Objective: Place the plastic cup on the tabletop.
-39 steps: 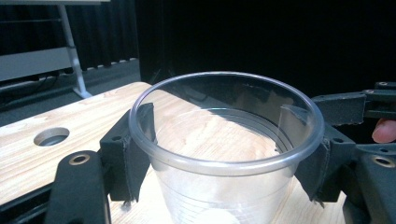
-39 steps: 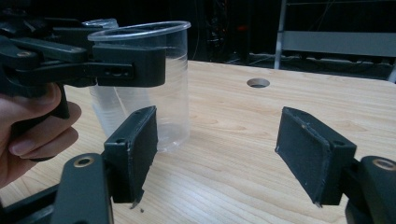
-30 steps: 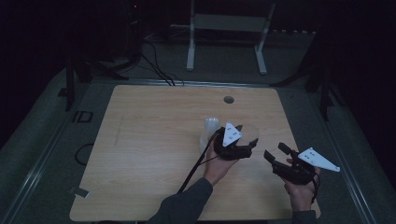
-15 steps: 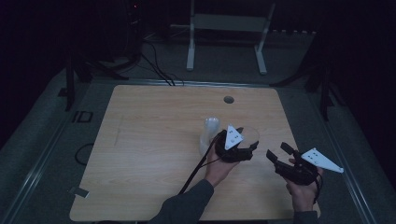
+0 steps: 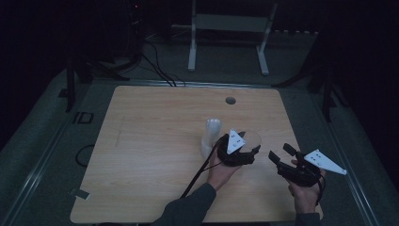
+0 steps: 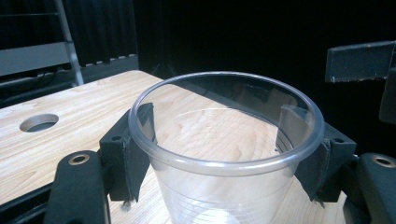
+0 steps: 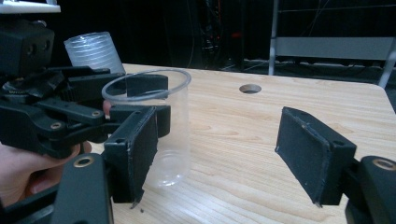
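I've got the left gripper (image 5: 248,143) pinching 1 clear round plastic cup (image 6: 226,154) just under its rim, upright on the light wooden table (image 5: 150,141). Right gripper (image 5: 281,155) spread, holding nothing, near the cup. Risk: thin wall could buckle or slip if I squeeze harder, or bump the stack of clear plastic cups (image 5: 210,136) beside it.

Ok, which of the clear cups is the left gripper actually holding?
The single upright clear cup, mouth up between the left gripper's fingers, which press its sides. The ribbed cup stack stands apart behind it, untouched.
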`<state>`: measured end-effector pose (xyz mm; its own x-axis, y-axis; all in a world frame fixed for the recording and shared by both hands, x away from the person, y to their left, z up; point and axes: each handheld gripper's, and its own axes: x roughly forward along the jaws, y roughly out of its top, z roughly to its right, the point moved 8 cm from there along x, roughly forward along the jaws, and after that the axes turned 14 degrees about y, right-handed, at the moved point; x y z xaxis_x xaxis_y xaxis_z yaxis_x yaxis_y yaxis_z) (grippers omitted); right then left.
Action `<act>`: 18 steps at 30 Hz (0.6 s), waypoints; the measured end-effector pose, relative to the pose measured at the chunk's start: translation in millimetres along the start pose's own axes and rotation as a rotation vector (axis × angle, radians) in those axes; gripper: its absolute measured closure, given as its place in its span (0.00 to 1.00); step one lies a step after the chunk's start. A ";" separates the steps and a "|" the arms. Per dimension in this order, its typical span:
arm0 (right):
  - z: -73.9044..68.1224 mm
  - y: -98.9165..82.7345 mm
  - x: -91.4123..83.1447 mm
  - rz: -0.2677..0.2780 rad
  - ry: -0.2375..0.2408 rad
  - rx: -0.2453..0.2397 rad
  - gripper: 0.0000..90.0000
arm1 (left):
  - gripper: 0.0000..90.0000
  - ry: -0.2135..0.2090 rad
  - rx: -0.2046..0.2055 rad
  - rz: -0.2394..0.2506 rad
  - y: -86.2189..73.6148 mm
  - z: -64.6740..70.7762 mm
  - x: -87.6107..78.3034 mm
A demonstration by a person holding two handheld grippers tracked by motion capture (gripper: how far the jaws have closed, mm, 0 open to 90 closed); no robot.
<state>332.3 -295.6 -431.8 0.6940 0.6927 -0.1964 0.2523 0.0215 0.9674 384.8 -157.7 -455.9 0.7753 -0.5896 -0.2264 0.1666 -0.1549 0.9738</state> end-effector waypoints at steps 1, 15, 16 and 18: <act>0.3 0.1 -0.3 0.001 -0.001 0.001 0.32 | 0.32 -0.001 -0.004 0.003 -0.4 0.0 0.0; 0.9 0.6 -1.7 0.008 0.001 0.004 0.32 | 0.32 0.010 -0.001 0.014 -15.0 -3.3 3.8; 1.3 0.7 -2.0 0.009 0.001 0.006 0.32 | 0.32 0.013 -0.003 0.011 -16.8 -3.8 4.4; 1.9 0.7 -2.3 0.011 -0.001 0.006 0.32 | 0.32 0.018 -0.008 0.007 -20.0 -4.8 5.9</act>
<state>332.1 -298.6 -430.9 0.6973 0.6921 -0.1863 0.2491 0.0097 0.9684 388.9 -154.3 -476.7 0.7875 -0.5761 -0.2191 0.1657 -0.1445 0.9755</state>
